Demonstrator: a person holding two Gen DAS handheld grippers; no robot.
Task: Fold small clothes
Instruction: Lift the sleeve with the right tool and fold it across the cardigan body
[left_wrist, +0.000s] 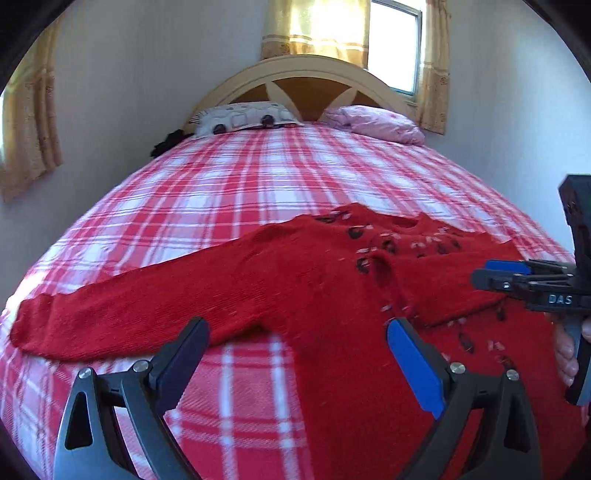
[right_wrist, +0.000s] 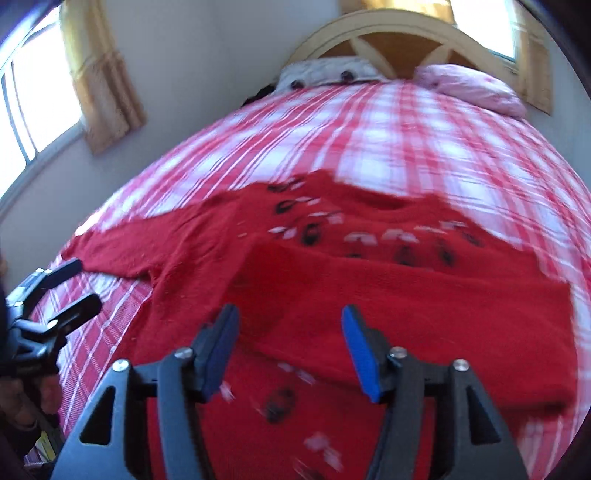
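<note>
A red knit sweater (left_wrist: 295, 280) with black and white marks round its neck lies flat on the plaid bed cover (left_wrist: 258, 177). One sleeve (left_wrist: 110, 314) stretches out to the left. The other sleeve (right_wrist: 424, 314) lies folded across the body. My left gripper (left_wrist: 297, 328) is open just above the sweater's armpit and side edge, with nothing between its fingers. My right gripper (right_wrist: 290, 314) is open over the folded sleeve, its pads off the cloth. It shows from the side in the left wrist view (left_wrist: 484, 275), and the left gripper (right_wrist: 86, 282) shows in the right wrist view.
The red and white bed cover (right_wrist: 369, 129) spreads wide beyond the sweater. A white patterned pillow (left_wrist: 243, 118) and a pink pillow (left_wrist: 380, 123) lie against the arched headboard (left_wrist: 310, 74). A wall runs close along the bed's left side. A hand (left_wrist: 565, 354) holds the right gripper.
</note>
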